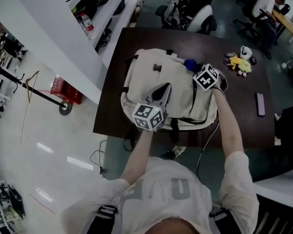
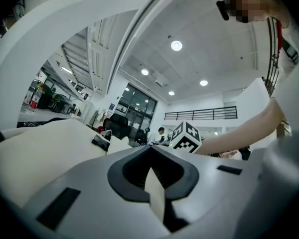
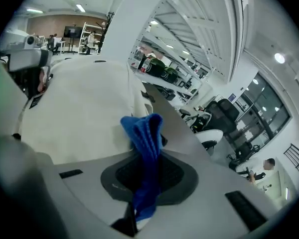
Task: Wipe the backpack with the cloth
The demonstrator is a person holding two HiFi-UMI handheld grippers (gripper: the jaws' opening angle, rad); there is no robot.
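Note:
A cream backpack (image 1: 146, 77) lies flat on the dark brown table (image 1: 244, 126). My left gripper (image 1: 162, 88) rests on the pack's middle, shut on a fold of its cream fabric (image 2: 155, 189). In the left gripper view the pack's surface (image 2: 45, 148) spreads to the left of the left gripper (image 2: 152, 172). My right gripper (image 1: 196, 69) sits at the pack's far right corner, shut on a blue cloth (image 1: 189, 64). The right gripper view shows the blue cloth (image 3: 145, 138) sticking up from the right gripper (image 3: 145, 176), with the backpack (image 3: 79, 113) just beyond it.
Yellow plush toys (image 1: 238, 62) and a dark phone (image 1: 260, 104) lie on the table's right part. Office chairs (image 1: 198, 14) stand past the far edge. A red crate (image 1: 63, 89) sits on the floor at left. A person (image 1: 266, 6) sits at a far desk.

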